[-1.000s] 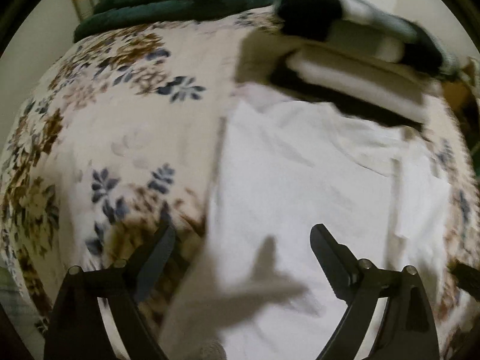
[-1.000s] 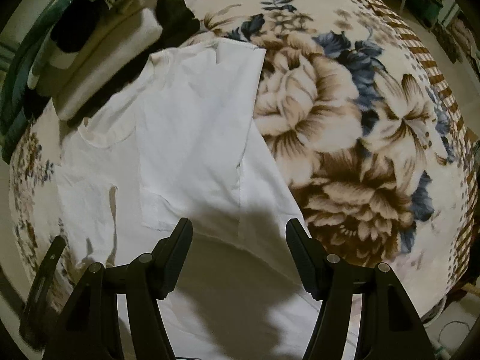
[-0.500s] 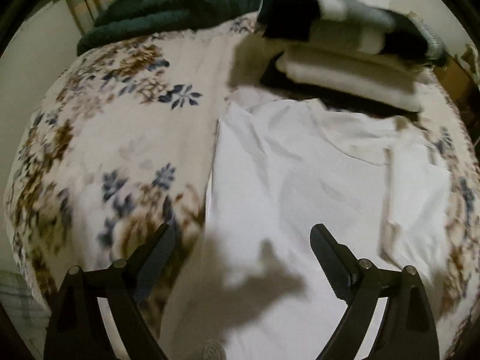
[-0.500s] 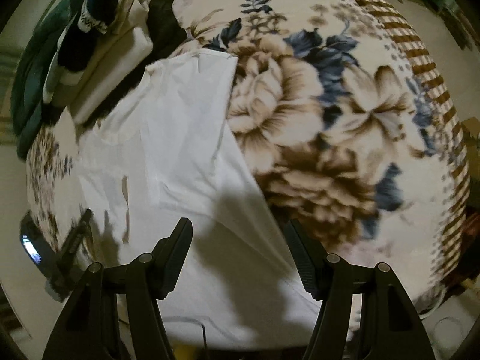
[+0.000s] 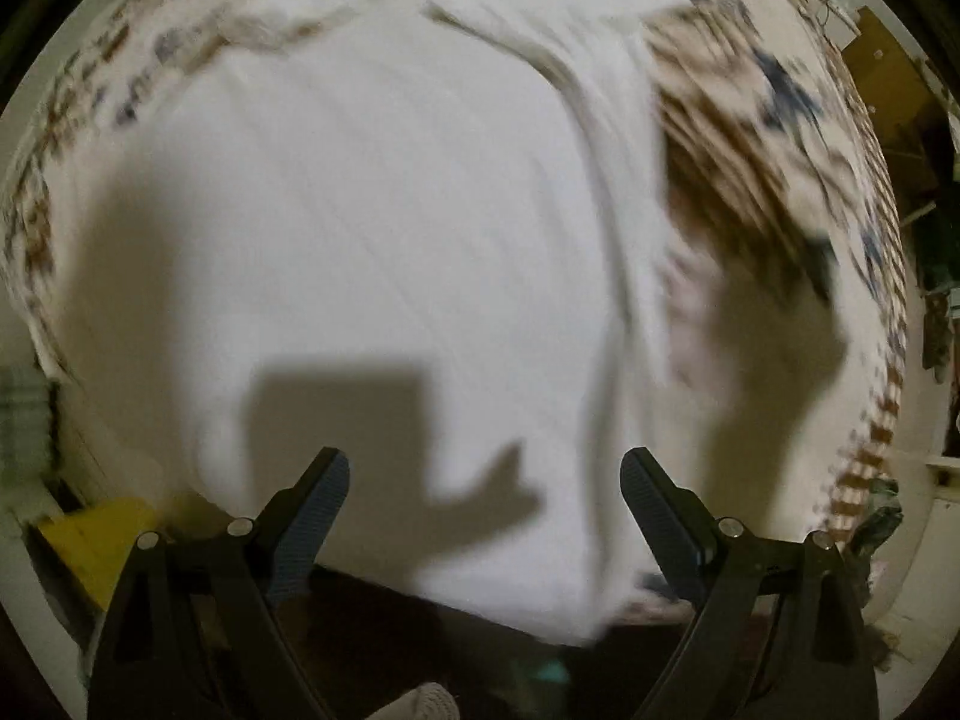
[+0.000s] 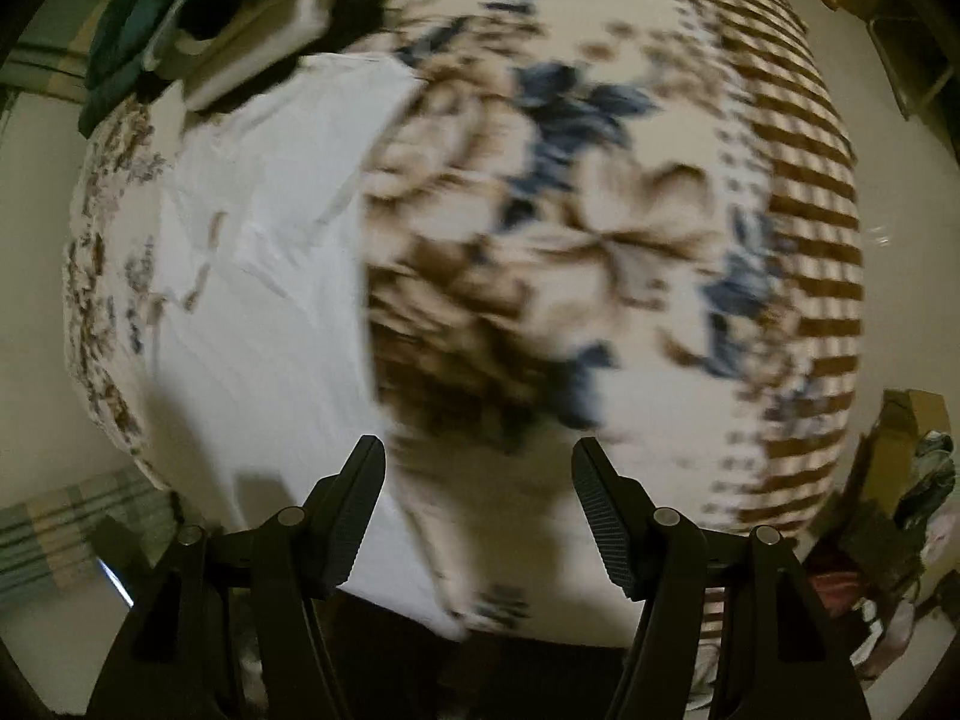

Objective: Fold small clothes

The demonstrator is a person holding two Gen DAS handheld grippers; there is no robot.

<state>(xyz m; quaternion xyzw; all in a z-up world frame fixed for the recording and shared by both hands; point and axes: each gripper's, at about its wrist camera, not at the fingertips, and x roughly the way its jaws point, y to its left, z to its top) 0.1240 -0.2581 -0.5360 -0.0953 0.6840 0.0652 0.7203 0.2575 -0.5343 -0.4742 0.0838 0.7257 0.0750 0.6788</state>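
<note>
A white T-shirt [image 5: 390, 228] lies flat on a floral blanket, its sides folded in, its hem hanging near the bed's front edge. In the right wrist view the shirt [image 6: 270, 276] lies to the left. My left gripper [image 5: 485, 492] is open and empty, held above the shirt's lower hem. My right gripper [image 6: 478, 480] is open and empty, above the blanket just right of the shirt's edge. Both views are motion-blurred.
The floral blanket [image 6: 600, 240] covers the bed, with a brown striped border [image 6: 798, 210] at the right. A stack of folded clothes [image 6: 240, 30] sits at the far left by the shirt's collar. A yellow object [image 5: 102, 540] lies below the bed's edge.
Both grippers have pulled back toward the bed's front edge and swung right. The left view now looks over the shirt's hem; the stack of clothes has left it.
</note>
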